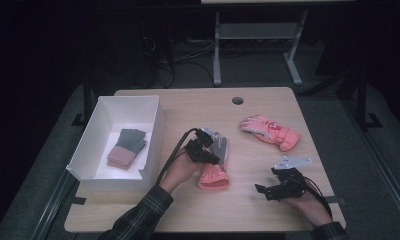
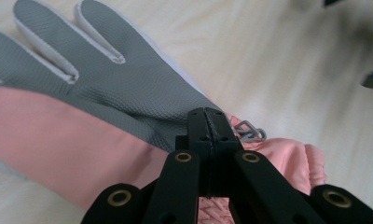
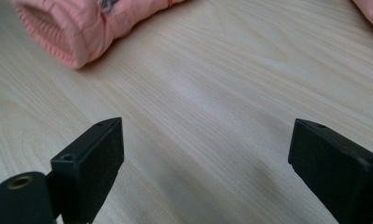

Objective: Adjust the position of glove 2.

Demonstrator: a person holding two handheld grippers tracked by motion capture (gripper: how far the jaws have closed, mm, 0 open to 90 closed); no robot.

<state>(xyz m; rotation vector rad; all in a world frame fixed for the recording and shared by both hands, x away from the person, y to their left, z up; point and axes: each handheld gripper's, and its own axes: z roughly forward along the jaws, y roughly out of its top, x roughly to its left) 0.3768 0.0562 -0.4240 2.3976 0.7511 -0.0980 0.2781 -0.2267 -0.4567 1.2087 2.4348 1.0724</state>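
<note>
left tongs [image 2: 207, 122] closed tight, jaws together on the edge of the pink padded glove with a grey textured palm [image 2: 105, 107], pinched near its wrist by the small grey clip. seen from above, left tongs [image 1: 204, 145] over that same glove [image 1: 215, 167], lying palm up near the middle of the pale wooden bench [image 1: 188, 107], ribbed cuff toward the person, grey fingers away. whether lifted off the wood or dragged along it, hard to tell.

right tongs [image 3: 203, 154] wide open, nothing between the jaws, just bare wood grain below. from above, right tongs [image 1: 278, 187] low at the near right of the bench, well apart from both gloves, idle by the look of it.

second pink padded glove [image 1: 269, 130] lying on the far right part of the bench, untouched, well apart from the first.

white open rectangular box [image 1: 153, 127] at the left of the bench, already holding a folded grey and pink knit pair [image 1: 126, 148] on its floor.

judged as a sorting job roughly a third along: knit pair in, one pink glove gripped and probably bound for the box, just to the left of it, other pink glove not yet started. left to do: carry over the rim, release, then fetch the far glove.
</note>
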